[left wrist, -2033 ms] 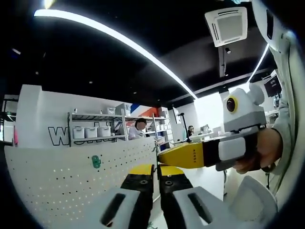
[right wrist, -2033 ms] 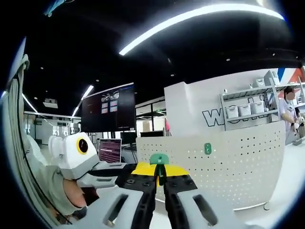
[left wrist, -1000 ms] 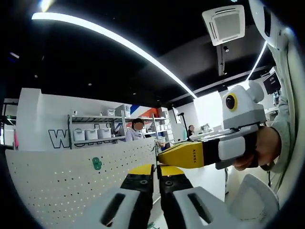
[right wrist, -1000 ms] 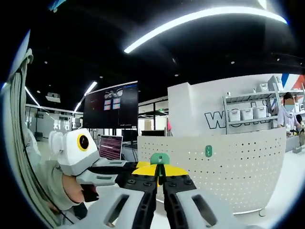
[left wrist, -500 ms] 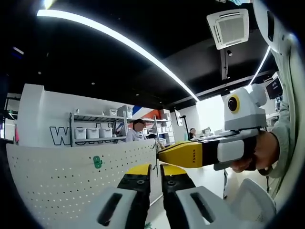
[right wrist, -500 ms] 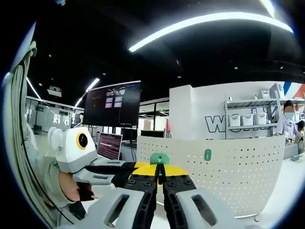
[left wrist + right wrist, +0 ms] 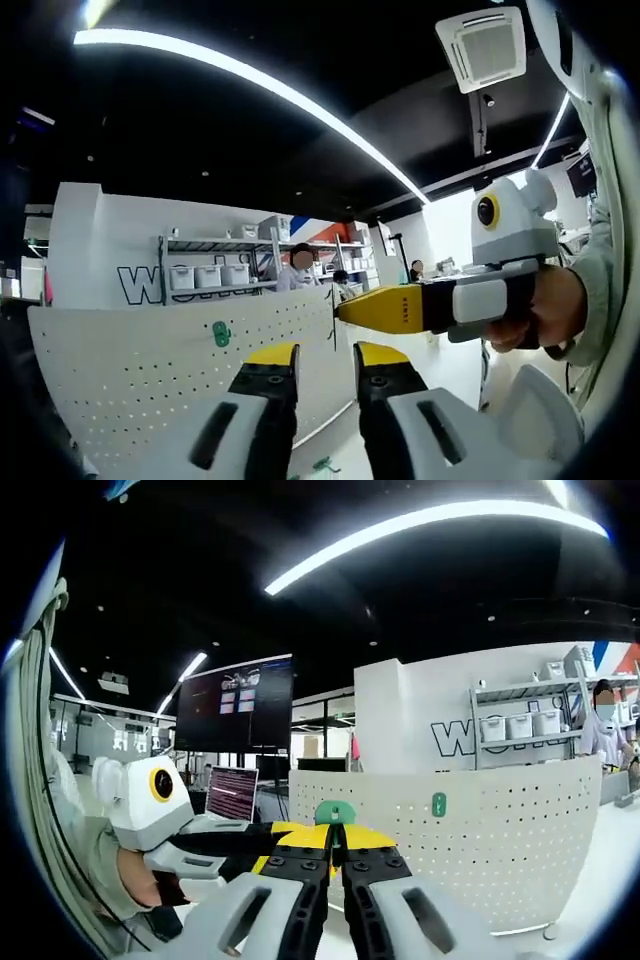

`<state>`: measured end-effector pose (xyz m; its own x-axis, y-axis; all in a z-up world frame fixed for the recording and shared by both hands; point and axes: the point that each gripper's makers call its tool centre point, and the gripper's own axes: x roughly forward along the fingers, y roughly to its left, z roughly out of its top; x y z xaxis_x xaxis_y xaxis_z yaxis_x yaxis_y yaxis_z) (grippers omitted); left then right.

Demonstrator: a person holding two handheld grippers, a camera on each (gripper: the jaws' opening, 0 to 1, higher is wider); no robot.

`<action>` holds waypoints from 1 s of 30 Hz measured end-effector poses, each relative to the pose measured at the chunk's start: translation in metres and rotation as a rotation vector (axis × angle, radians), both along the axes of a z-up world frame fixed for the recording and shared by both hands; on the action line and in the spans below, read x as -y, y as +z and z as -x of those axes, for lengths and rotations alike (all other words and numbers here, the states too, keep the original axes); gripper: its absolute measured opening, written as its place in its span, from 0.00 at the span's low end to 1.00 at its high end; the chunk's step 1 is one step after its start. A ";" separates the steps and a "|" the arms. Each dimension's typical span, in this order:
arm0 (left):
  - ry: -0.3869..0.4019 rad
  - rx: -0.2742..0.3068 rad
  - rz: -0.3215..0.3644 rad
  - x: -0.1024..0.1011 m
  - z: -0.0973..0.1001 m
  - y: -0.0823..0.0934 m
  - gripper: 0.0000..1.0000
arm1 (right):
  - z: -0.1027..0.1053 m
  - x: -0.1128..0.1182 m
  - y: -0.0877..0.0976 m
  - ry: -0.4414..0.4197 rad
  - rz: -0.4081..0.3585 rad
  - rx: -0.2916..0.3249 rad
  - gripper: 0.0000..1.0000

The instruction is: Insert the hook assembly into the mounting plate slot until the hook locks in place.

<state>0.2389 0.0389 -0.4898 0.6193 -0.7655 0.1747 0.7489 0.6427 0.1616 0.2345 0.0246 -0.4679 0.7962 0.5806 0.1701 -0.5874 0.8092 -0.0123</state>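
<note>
The white perforated mounting plate (image 7: 150, 380) (image 7: 500, 830) stands upright ahead, with a small green hook (image 7: 221, 333) (image 7: 437, 803) seated in it. My right gripper (image 7: 335, 835) is shut on the hook assembly (image 7: 335, 812), a thin dark piece with a green top seen edge-on. In the left gripper view the right gripper (image 7: 343, 308) reaches in from the right, a hand around it. My left gripper (image 7: 326, 352) is open, its yellow-tipped jaws apart on either side of that thin piece (image 7: 333, 325). It also enters the right gripper view from the left (image 7: 270, 845).
Behind the plate are a white wall with lettering, a shelf of white bins (image 7: 210, 275) and people (image 7: 605, 725). A dark screen (image 7: 235, 705) and a laptop (image 7: 232, 792) are at the left. A small green part (image 7: 322, 464) lies low below my left jaws.
My left gripper's jaws have parted; they were shut on the thin piece before. The right gripper keeps its hold. Both views have shifted slightly.
</note>
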 end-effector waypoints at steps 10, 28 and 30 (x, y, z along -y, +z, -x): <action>0.046 -0.021 -0.020 -0.010 -0.003 -0.008 0.30 | -0.010 0.012 -0.001 -0.026 0.006 0.007 0.01; 0.078 -0.053 -0.040 -0.021 -0.004 -0.021 0.34 | -0.041 0.055 0.000 -0.143 -0.023 -0.015 0.01; 0.081 -0.055 -0.041 -0.023 -0.004 -0.022 0.34 | -0.045 0.060 0.001 -0.155 -0.028 -0.017 0.01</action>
